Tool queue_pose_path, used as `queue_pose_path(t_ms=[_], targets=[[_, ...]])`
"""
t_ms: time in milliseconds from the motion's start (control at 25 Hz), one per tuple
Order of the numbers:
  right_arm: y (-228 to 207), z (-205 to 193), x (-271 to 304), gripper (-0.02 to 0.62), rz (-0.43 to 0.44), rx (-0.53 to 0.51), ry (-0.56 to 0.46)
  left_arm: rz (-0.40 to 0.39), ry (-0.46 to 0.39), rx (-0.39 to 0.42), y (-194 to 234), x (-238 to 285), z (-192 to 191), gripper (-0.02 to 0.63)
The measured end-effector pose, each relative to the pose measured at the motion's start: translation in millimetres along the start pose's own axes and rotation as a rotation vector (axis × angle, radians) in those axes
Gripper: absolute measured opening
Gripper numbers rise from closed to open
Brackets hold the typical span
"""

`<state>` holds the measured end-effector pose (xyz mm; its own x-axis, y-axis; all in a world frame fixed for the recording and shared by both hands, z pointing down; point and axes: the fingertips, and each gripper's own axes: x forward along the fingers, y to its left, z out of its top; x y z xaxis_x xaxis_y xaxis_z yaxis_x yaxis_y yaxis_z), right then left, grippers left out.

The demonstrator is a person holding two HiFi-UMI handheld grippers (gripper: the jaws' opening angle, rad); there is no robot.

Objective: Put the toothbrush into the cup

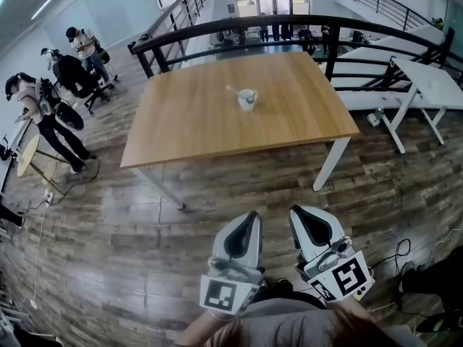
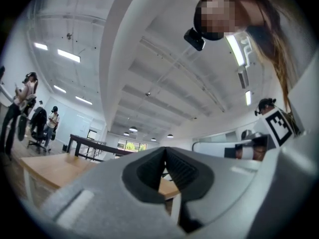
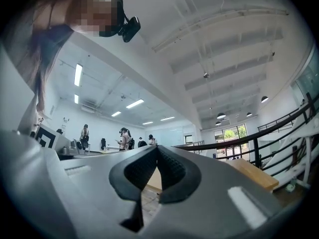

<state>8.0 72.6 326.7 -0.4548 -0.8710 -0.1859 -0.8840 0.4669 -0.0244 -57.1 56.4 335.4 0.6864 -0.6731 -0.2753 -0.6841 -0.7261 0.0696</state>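
- Head view puts the white cup (image 1: 247,98) near the middle of the wooden table (image 1: 188,129). It is straight ahead of both grippers and well apart from them, with a stretch of plank floor (image 1: 108,266) in between.
- A thin pale toothbrush (image 1: 233,90) juts from the cup. Its long axis runs away from the person and to the left. At this range I cannot tell whether it leans inside the cup or lies on the table against the rim.
- The left gripper (image 1: 252,216) (image 2: 165,151) is clenched, tips meeting on nothing. It lines up almost directly below the cup in the head view, so I judge it the nearer one.
- The right gripper (image 1: 297,210) (image 3: 157,150) is also clenched and empty, and sits a little to the right of that line.
- Both are held close to the body, side by side and pointing toward the table.
- The tabletop is bare apart from the cup and brush.
- A black railing (image 1: 239,27) curves behind the table, a white table (image 1: 434,85) stands to the right, and people (image 1: 43,118) stand at the left.
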Motion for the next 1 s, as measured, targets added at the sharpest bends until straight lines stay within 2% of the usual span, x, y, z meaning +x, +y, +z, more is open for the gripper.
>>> queue_pose_path(t_ms=[120, 480, 1000], targets=[[0.6, -2.7, -4.6, 0.003, 0.023, 0.022, 0.006, 0.006, 0.028, -0.016, -9.6, 1.7, -3.8, -0.005], [5.7, 0.7, -5.8, 0.003, 0.078, 0.012, 0.003, 0.024, -0.005, -0.013, -17.0, 5.8, 0.2, -0.005], [1.4, 4.9, -7.0, 0.003, 0.079, -0.019, 0.002, 0.006, -0.028, 0.002, -21.9, 15.9, 2.7, -0.005]])
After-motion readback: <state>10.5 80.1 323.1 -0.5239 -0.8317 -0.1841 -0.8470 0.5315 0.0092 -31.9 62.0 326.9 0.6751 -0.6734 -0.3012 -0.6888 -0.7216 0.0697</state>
